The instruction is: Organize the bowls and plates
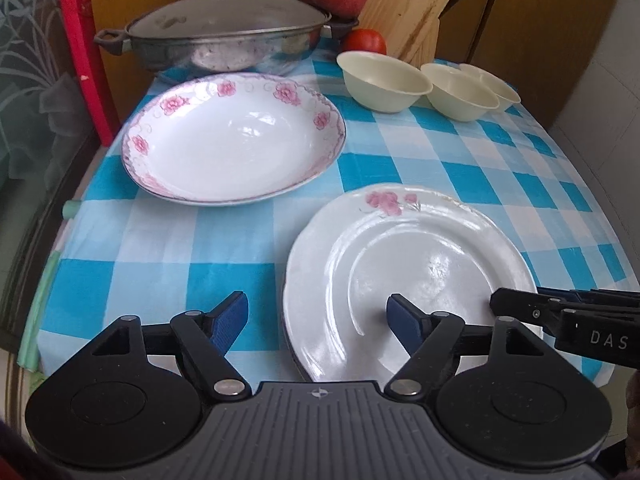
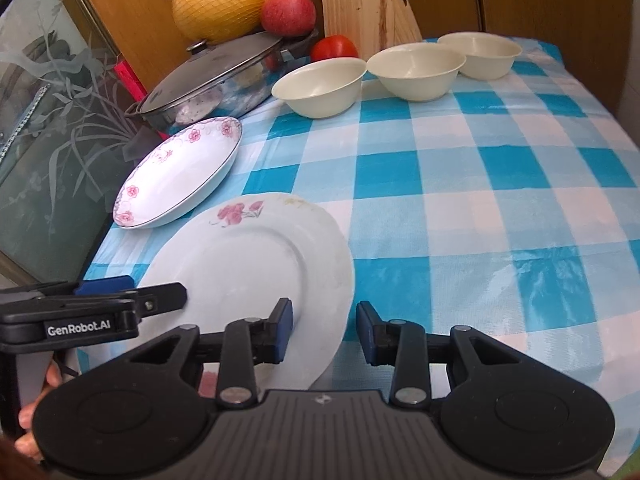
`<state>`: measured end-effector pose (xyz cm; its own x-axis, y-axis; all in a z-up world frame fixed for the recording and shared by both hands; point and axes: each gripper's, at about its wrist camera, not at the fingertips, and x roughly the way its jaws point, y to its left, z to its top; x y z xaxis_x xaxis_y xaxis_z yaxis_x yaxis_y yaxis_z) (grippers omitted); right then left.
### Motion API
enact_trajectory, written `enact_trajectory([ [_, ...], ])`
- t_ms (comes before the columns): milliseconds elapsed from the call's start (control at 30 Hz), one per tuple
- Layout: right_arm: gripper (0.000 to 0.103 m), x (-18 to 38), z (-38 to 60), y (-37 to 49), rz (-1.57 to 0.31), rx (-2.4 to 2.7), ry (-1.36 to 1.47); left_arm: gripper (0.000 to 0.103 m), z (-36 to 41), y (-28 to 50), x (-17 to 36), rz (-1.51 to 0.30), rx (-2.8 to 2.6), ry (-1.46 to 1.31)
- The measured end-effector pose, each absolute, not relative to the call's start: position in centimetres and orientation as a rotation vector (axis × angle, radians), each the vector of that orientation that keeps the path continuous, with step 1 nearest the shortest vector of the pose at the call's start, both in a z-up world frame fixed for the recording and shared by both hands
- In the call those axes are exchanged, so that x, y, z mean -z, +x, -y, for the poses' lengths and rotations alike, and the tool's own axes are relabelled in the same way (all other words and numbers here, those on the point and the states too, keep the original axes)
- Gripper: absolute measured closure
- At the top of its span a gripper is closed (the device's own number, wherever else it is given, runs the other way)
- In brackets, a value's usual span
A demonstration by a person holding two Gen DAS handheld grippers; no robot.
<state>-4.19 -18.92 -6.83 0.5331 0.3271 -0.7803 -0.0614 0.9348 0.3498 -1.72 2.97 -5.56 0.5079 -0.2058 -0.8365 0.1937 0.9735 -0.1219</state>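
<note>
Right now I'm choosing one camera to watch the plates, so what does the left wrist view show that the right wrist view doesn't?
Only the left wrist view shows the deep flowered plate face-on, and the left gripper with its jaws open across the flat plate's near-left rim.

Only the right wrist view shows the whole netted yellow fruit, and the right gripper with its jaws apart around the flat plate's right rim.

Both show the flat plate, three cream bowls, the lidded pot, apple, tomato and checked cloth.
</note>
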Motion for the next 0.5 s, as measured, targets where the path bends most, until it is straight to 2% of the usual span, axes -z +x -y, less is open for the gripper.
enact_trajectory([
  [133,0.070,7.0,19.0,-4.0,-0.984,-0.230,0.317,0.020,-2.3,-1.8,5.7,-1.019,0.290,-0.011],
  [267,0.068,7.1,19.3,-3.8,-0.993,-0.235,0.355,0.013,-1.4,-1.8,5.9,-1.024,0.314,0.016],
  [367,0.067,7.1,19.2,-3.7,-0.994,-0.234,0.351,0.012,-1.2,-1.6,6.0,-1.029,0.305,0.016],
  [433,0.061,7.0,19.2,-3.7,-0.995,-0.238,0.356,0.012,-0.9,-1.4,6.0,-1.030,0.297,0.016],
  [500,0.062,7.0,19.5,-3.5,-1.001,-0.221,0.360,0.012,-0.4,-0.8,6.0,-1.036,0.298,0.017],
])
